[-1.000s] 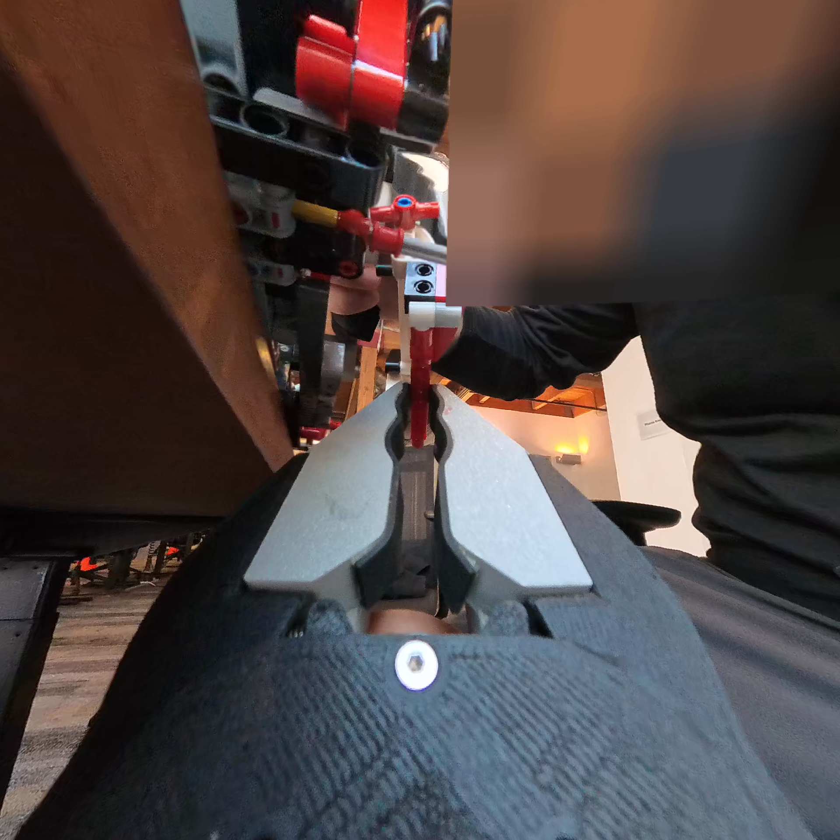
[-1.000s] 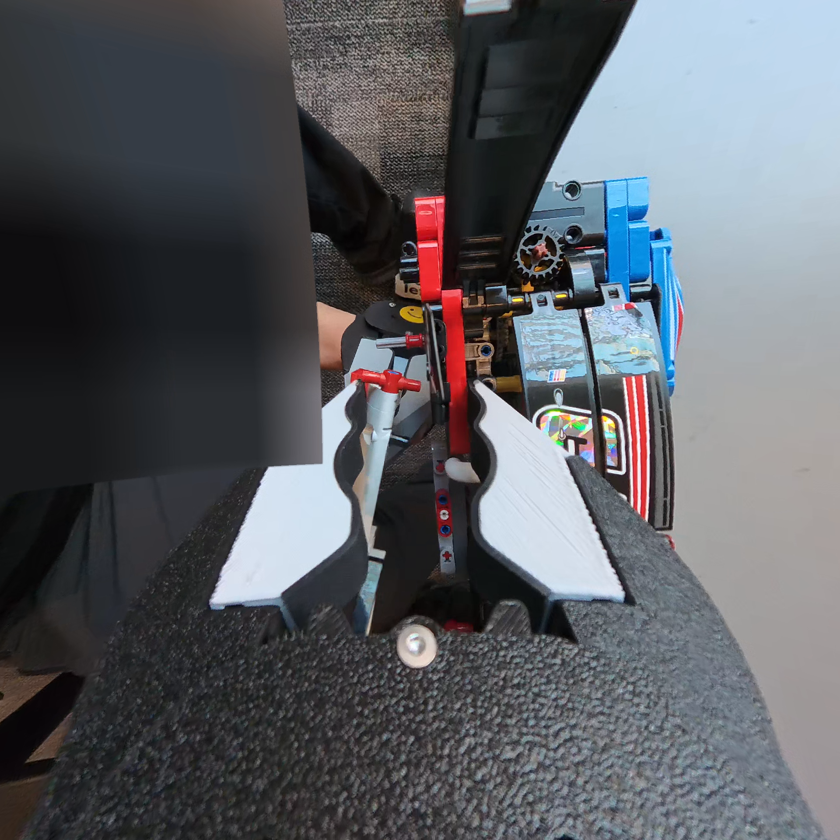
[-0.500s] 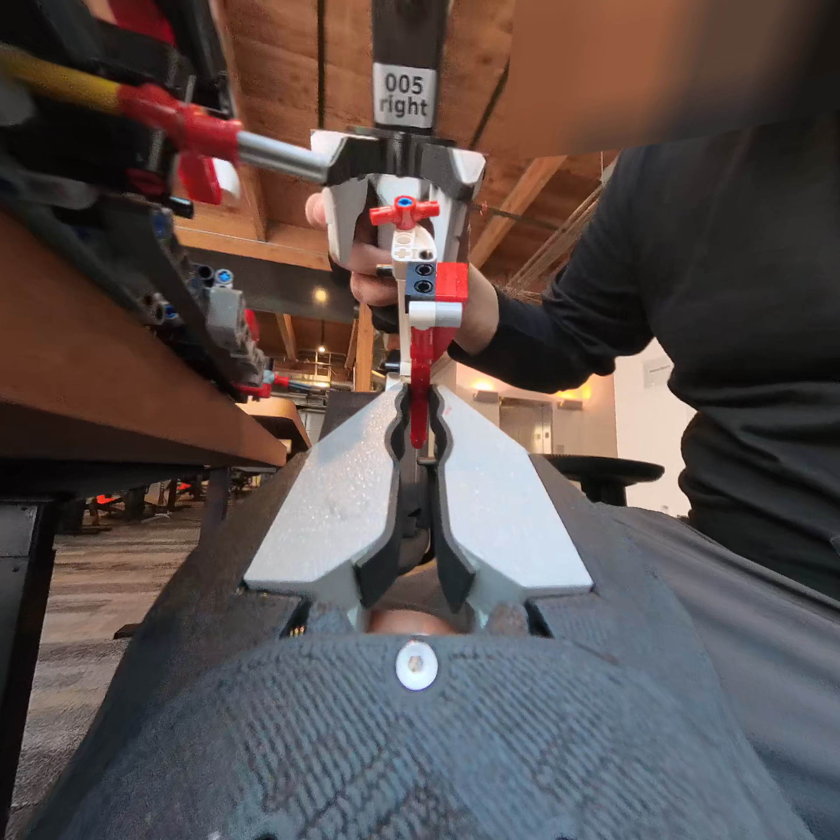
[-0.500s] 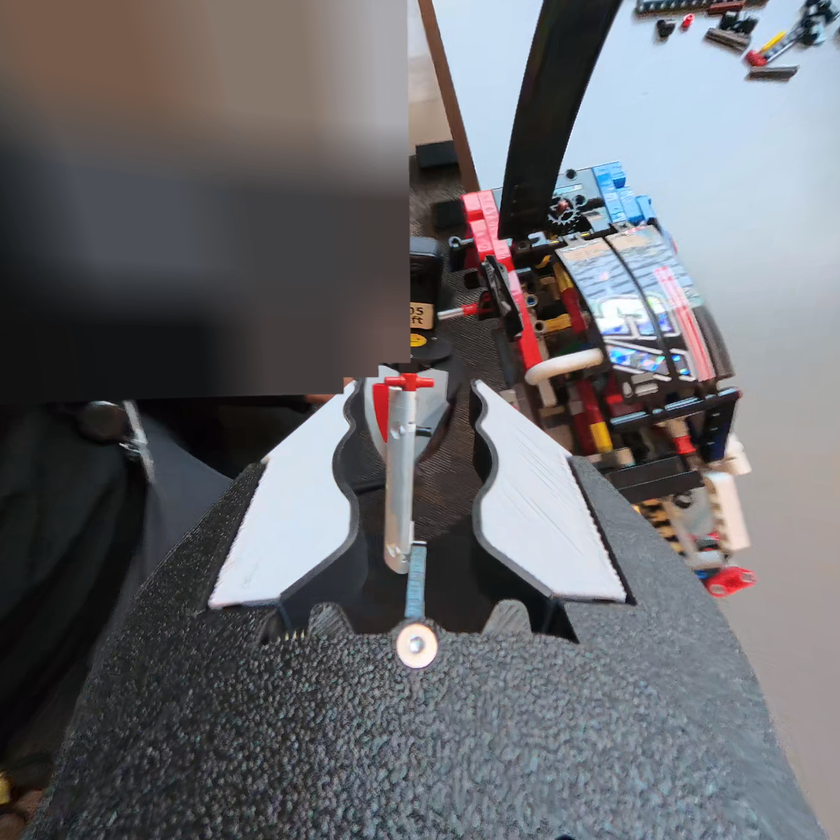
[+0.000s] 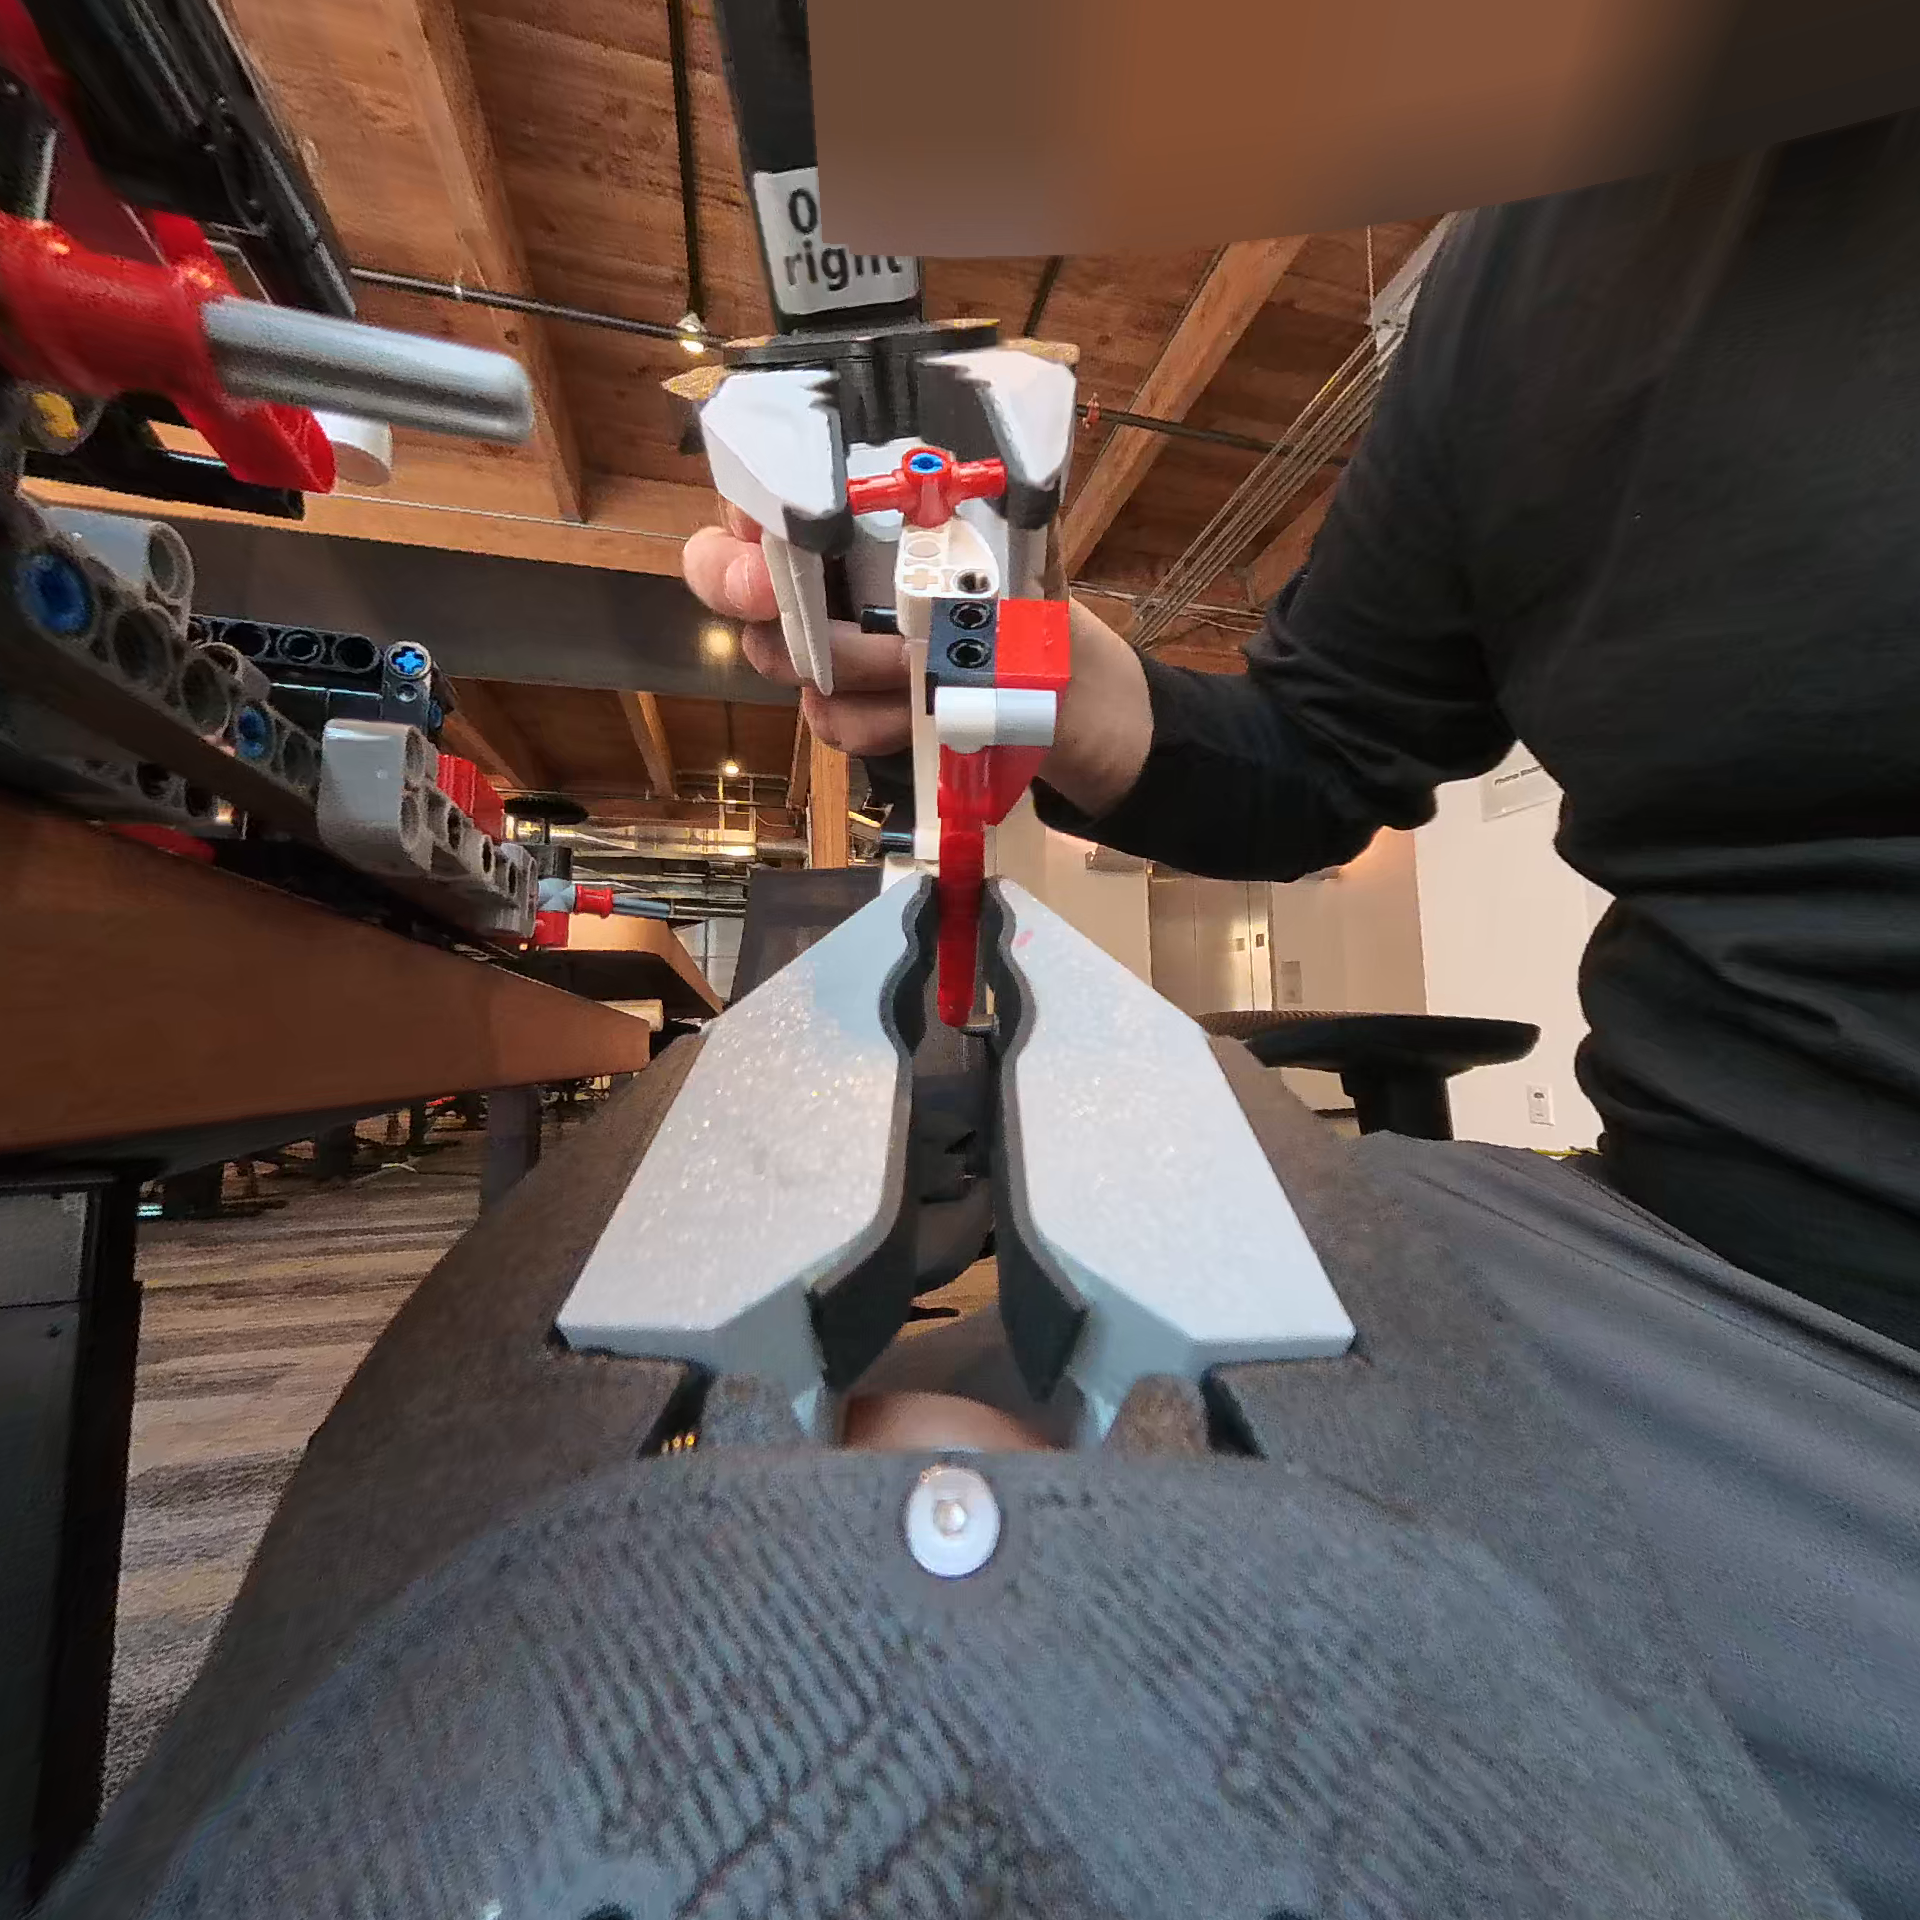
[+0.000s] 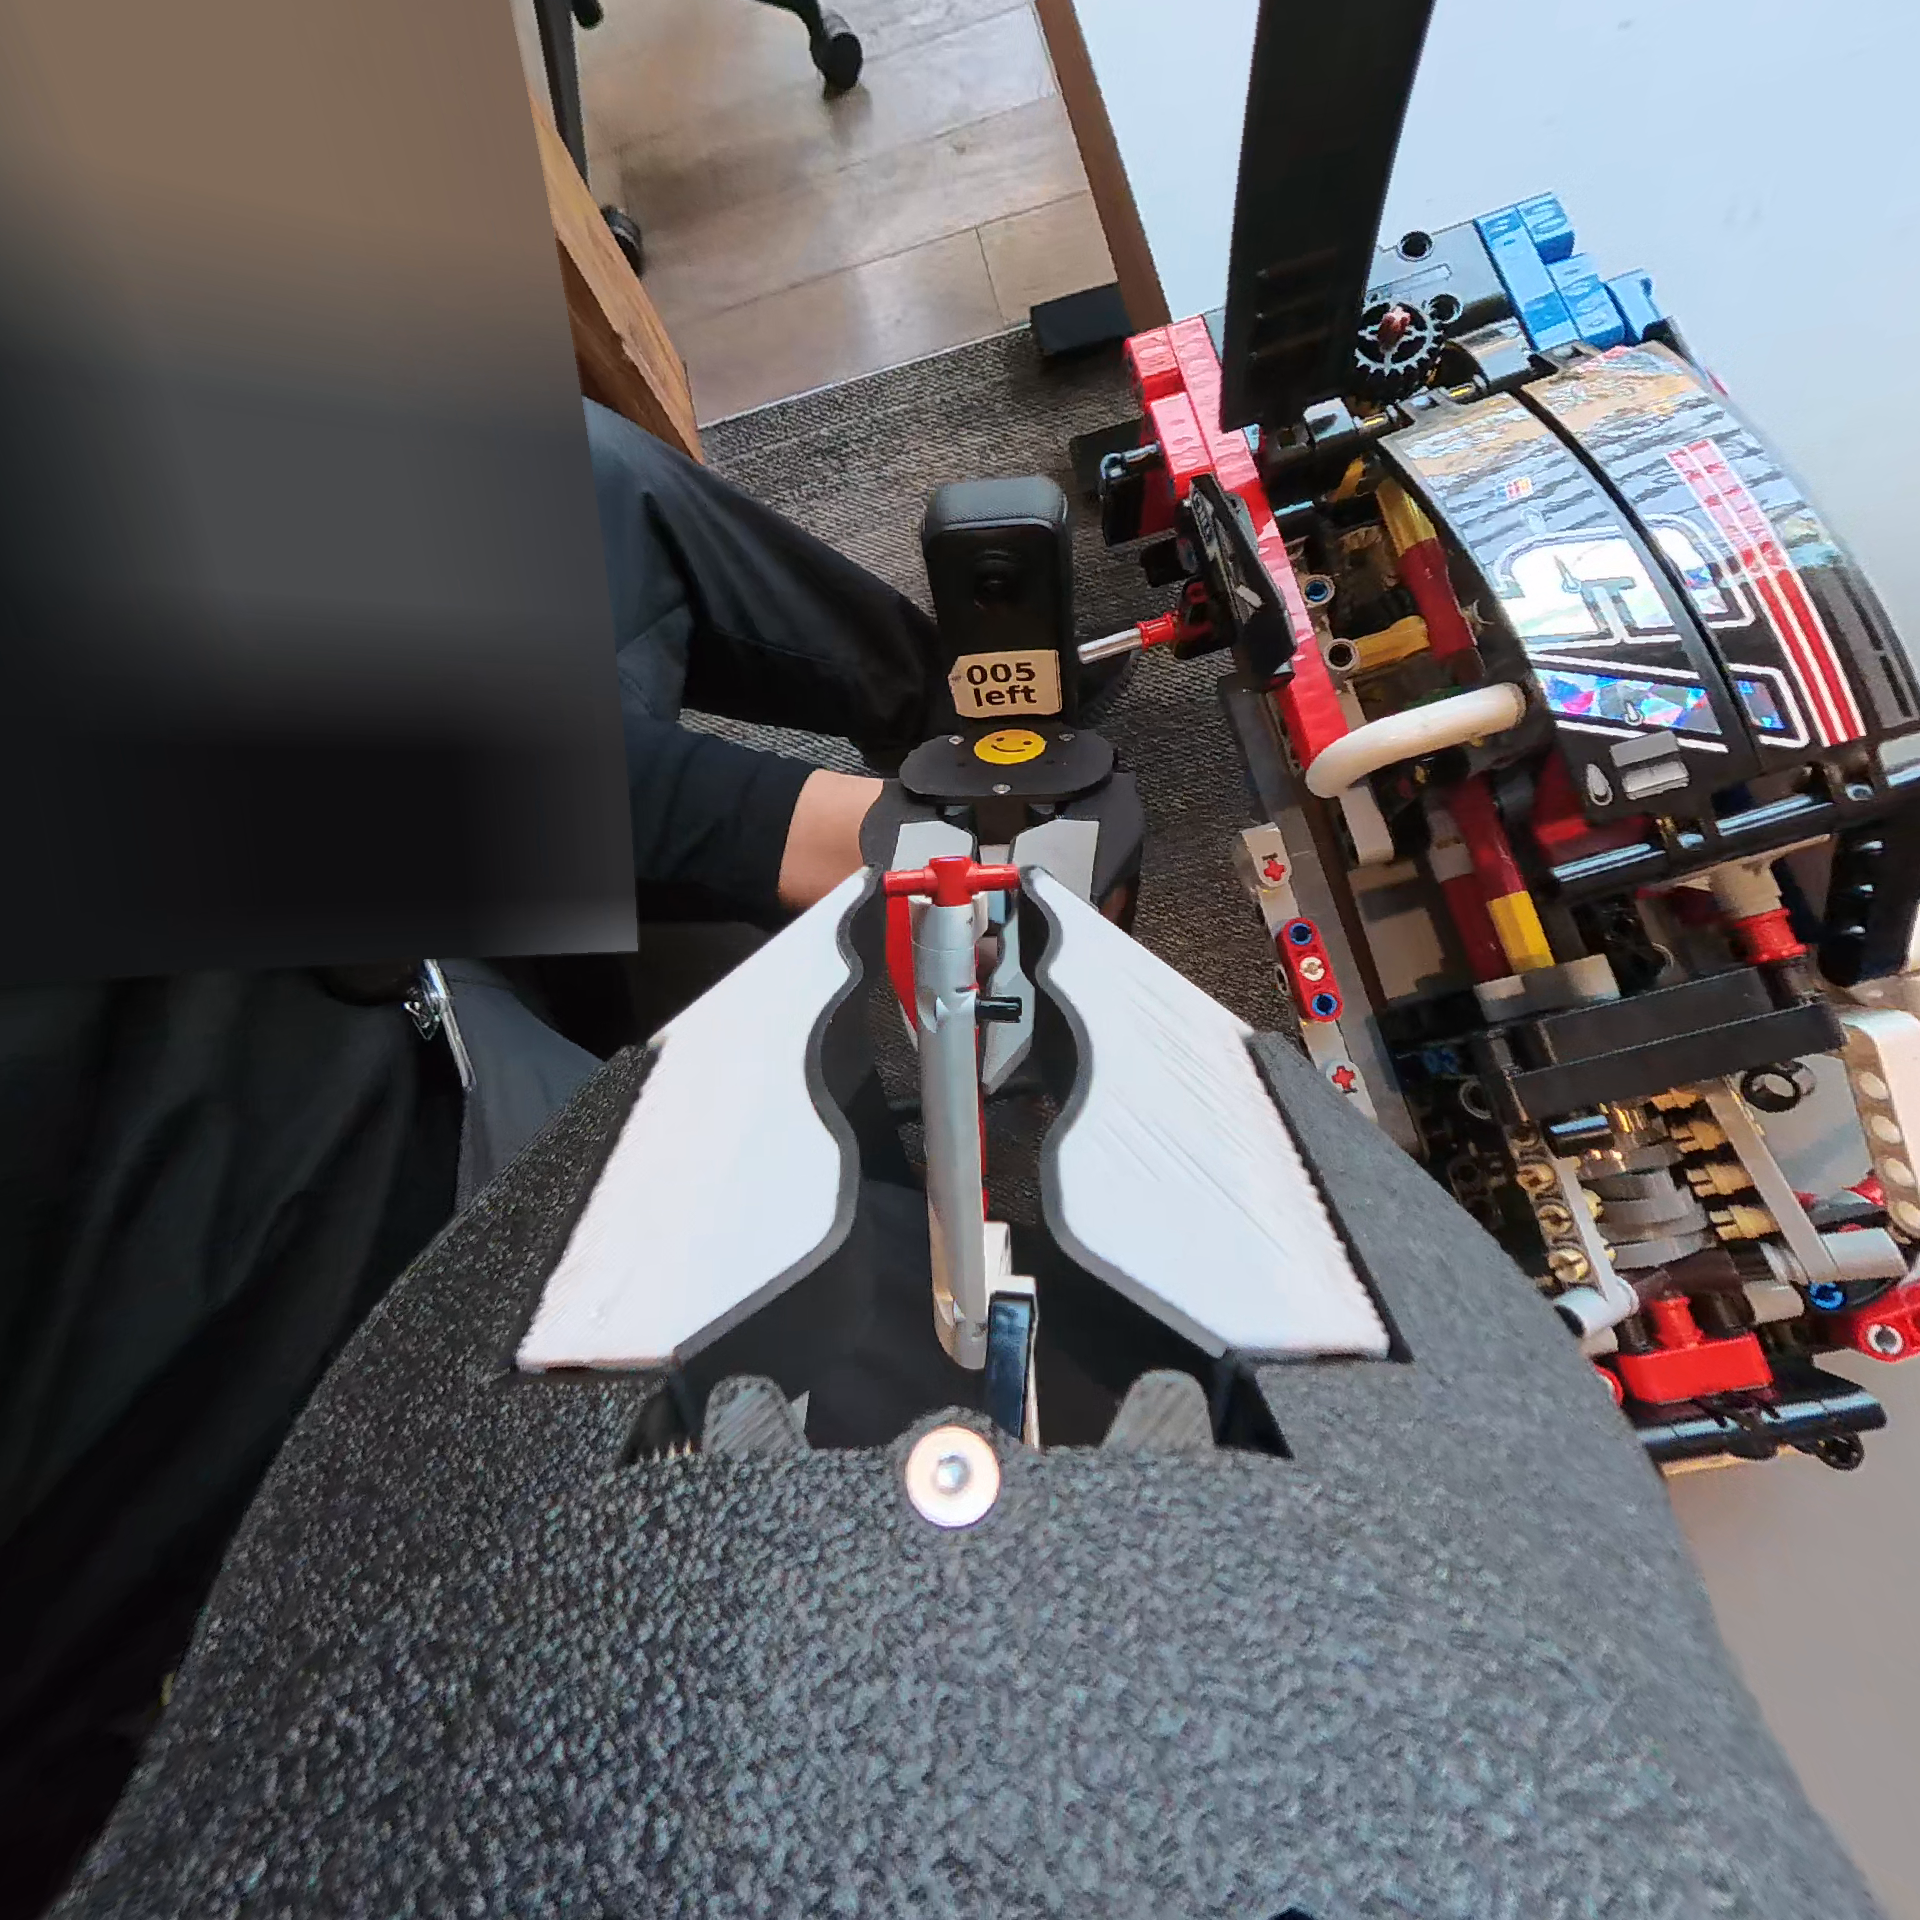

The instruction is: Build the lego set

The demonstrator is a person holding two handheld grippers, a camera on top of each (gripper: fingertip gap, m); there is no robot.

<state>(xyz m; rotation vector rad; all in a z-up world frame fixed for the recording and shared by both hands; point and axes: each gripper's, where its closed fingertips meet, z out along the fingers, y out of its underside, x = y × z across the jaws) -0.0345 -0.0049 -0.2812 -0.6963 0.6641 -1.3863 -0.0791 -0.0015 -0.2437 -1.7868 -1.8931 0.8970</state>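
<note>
My left gripper is shut on the red lower end of a small lego sub-assembly of red, white and black pieces with a red cross connector on top, and holds it upright off the table. My right gripper is open, its fingers on either side of the sub-assembly's top and apart from it. It also shows in the left wrist view, and the left gripper shows in the right wrist view. The large lego vehicle model stands on the white table to the right.
The model's edge and axles overhang the wooden table edge to my left gripper's left. A tall black bar rises from the model. The person's dark sleeves and lap are close on the other side. Carpet and wooden floor lie below. Across from one pair of fingers to the other is roughly 6 cm. The tall black bar is closer to my right gripper, around 12 cm from its tips; the left tips are 15 cm off.
My right gripper has left the model's red beam and moved over to the sub-assembly's top. Both grippers have drawn away from the model. My left gripper has kept its grip.
</note>
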